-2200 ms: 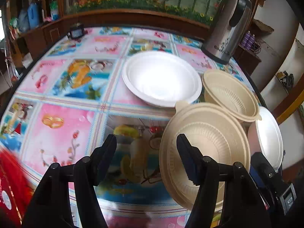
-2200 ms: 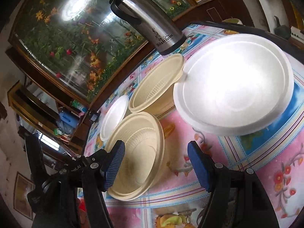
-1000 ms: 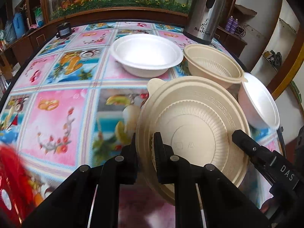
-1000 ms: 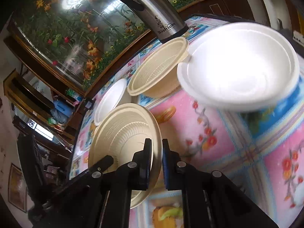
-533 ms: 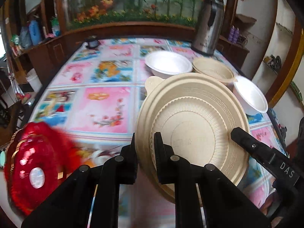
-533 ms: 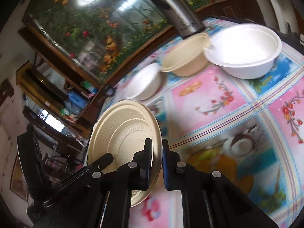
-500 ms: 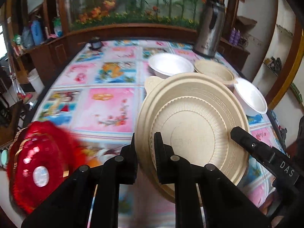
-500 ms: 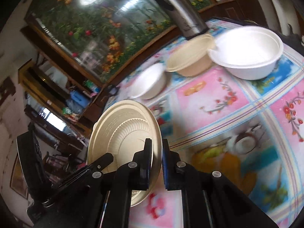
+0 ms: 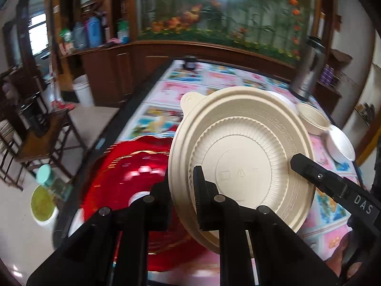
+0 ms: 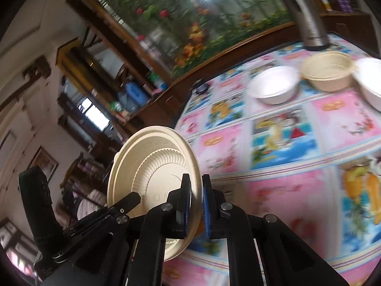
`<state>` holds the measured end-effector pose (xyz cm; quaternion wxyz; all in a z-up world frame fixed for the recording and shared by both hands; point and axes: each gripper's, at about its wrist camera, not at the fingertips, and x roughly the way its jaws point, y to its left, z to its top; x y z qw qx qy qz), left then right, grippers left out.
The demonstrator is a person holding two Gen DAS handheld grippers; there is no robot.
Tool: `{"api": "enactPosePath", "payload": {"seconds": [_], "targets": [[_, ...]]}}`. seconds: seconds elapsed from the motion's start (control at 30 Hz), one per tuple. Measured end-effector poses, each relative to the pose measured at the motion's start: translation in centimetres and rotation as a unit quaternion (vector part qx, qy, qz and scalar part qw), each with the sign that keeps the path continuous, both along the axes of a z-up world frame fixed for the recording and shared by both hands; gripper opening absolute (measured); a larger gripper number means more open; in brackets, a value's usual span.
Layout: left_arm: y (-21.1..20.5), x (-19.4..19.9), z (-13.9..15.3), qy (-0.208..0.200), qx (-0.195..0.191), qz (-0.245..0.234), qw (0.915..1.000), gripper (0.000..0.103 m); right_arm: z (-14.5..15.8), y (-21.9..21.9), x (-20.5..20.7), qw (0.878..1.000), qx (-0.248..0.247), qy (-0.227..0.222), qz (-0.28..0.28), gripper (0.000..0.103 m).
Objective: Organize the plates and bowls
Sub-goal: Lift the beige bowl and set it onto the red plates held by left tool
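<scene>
Left wrist view: the beige plate (image 9: 240,166) is pinched at its rim by the closed left gripper (image 9: 183,190), held on edge above the red tray (image 9: 133,181); the right gripper's finger is seen on the far rim. A thin rim held from two sides could be flexed or slipped if the hands drift apart. Counted: one plate, one tray, one beige bowl (image 9: 312,118), one flask (image 9: 307,71).

Right wrist view: the right gripper (image 10: 196,209) is clamped on the same plate (image 10: 152,178), off the surface (image 10: 285,157) edge. Three bowls are counted: two white (image 10: 273,84), though blurred, and one beige (image 10: 328,70).
</scene>
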<state>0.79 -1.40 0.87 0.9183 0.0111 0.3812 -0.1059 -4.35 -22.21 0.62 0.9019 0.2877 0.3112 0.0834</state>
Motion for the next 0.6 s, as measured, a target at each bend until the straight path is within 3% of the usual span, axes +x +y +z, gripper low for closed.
{"api": "enactPosePath", "payload": {"seconds": [0.27, 0.6], "targets": [[5.7, 1.1, -1.8, 0.019, -0.004, 0.059, 0.9981, 0.013, -0.3, 7.5, 2.6, 0.998, -0.026, 0.006, 0.061, 0.009], [8.1, 1.7, -4.1, 0.047, 0.000, 0.076, 0.9960, 0.013, -2.9, 11.4, 4.4, 0.994, -0.038, 0.044, 0.088, 0.009]]}}
